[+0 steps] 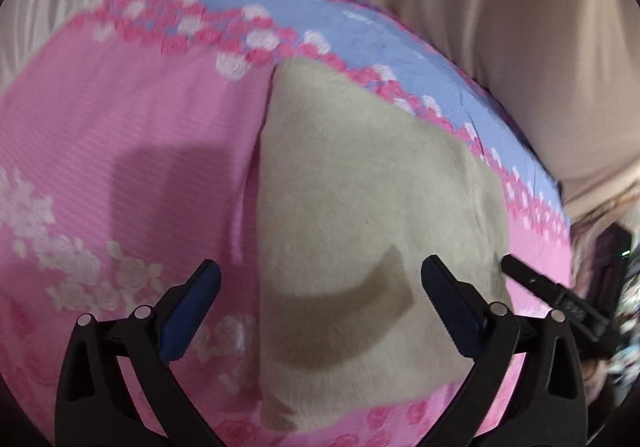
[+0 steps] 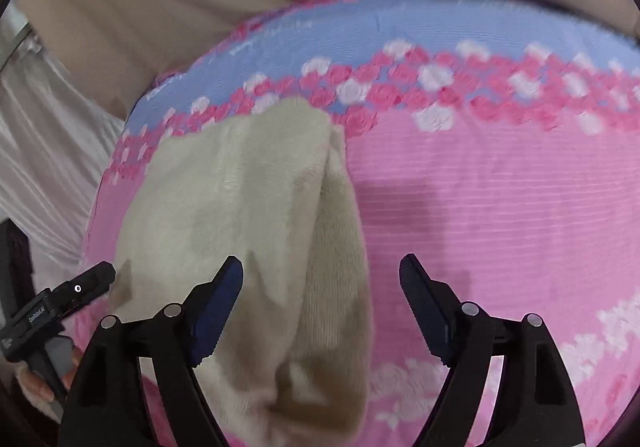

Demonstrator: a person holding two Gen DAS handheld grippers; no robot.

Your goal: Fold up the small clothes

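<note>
Both tongs spread, left tongs (image 1: 320, 283), right tongs (image 2: 320, 279); beige garment (image 1: 360, 207) on pink floral cover (image 1: 120, 127); beige curtain (image 1: 480, 7) behind

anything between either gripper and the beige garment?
Nothing visible. The beige garment lies alone on the pink bedspread. The left gripper hangs open directly over it; the right gripper is open over its edge. Neither holds it.
</note>
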